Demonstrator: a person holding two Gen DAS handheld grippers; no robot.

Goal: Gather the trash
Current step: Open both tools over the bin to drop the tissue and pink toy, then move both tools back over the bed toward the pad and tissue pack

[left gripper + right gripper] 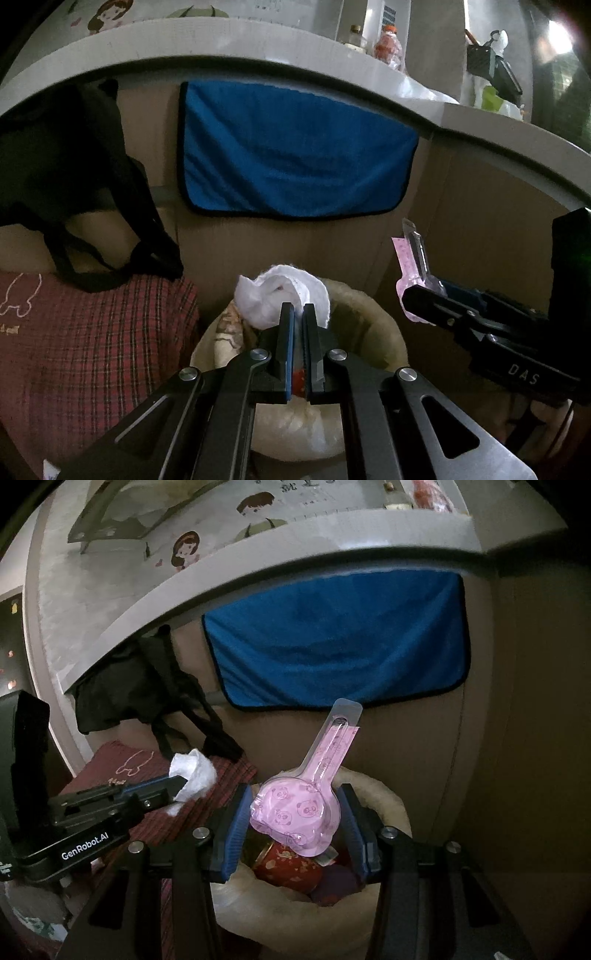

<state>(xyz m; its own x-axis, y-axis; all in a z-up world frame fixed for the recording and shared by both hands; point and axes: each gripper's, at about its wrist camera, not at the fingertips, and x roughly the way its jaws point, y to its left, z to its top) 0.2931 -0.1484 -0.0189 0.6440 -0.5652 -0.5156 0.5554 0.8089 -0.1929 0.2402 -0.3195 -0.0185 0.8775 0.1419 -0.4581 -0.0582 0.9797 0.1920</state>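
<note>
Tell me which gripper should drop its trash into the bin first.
Probably the right gripper: its pink panda blister pack hangs directly over the bin opening. The left gripper, shut on the white tissue, sits nearer the bin's rim.

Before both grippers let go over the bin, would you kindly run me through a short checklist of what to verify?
1. Left gripper shut on the white tissue: ok, the wad sticks out past the closed fingers.
2. Right gripper holding the pink panda-print blister pack: ok, its round end sits between the blue pads.
3. Tissue above the trash bin opening: ok in the left wrist view.
4. Blister pack above the bin: ok, though its long handle reaches beyond the far rim and may catch.
5. Room left in the bin: cannot tell; a red can and other waste already lie inside.
6. The two grippers clear of each other: ok, apart.
</note>
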